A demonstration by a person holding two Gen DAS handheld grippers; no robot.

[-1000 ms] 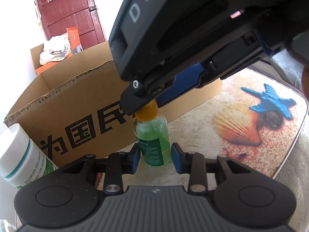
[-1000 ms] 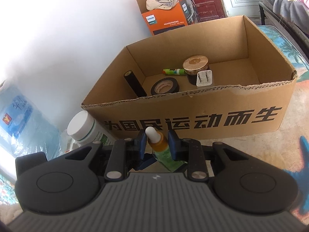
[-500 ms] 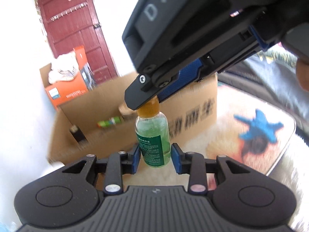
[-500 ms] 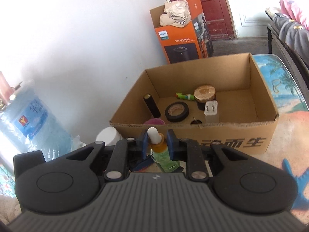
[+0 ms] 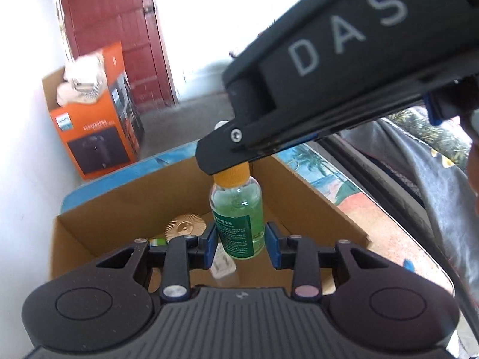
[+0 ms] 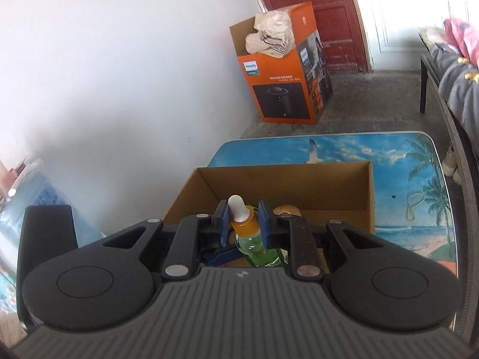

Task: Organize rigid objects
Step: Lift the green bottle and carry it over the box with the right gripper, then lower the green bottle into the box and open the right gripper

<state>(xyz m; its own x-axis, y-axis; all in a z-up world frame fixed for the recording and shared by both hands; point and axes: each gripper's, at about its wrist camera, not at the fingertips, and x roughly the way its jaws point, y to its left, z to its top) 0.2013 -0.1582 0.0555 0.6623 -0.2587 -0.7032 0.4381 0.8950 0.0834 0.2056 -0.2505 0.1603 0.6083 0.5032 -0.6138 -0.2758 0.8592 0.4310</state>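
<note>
From the left wrist camera, a small clear glass bottle (image 5: 238, 220) is seen upright in mid-air above an open cardboard box (image 5: 314, 206). The bottle is filled with pale green liquid, is wrapped with a dark green printed label on its lower half, and is topped by an orange collar. It is flanked by the blue pads of the left gripper (image 5: 241, 245), whose fingers are set only slightly wider than the bottle; a thin gap is visible on each side, so the bottle does not appear to be squeezed by them. The bottle's top is covered by the right gripper (image 5: 223, 164), a black body lettered "DAS" that reaches in from the upper right. Inside the box, a round gold ribbed lid (image 5: 185, 226) and a small white item (image 5: 223, 264) are seen below the bottle. An orange appliance carton (image 5: 89, 137) is set on the floor beyond, before a red door (image 5: 119, 30). From the right wrist camera, the same bottle (image 6: 250, 233) is viewed from above: a white rubber dropper bulb, the orange collar and the green liquid beneath. The collar is clamped between the narrowly spaced blue fingers of the right gripper (image 6: 244, 221), with both pads pressed against it. The box (image 6: 299, 179) lies directly under the bottle, on a table (image 6: 404, 155) printed with a beach scene.
</note>
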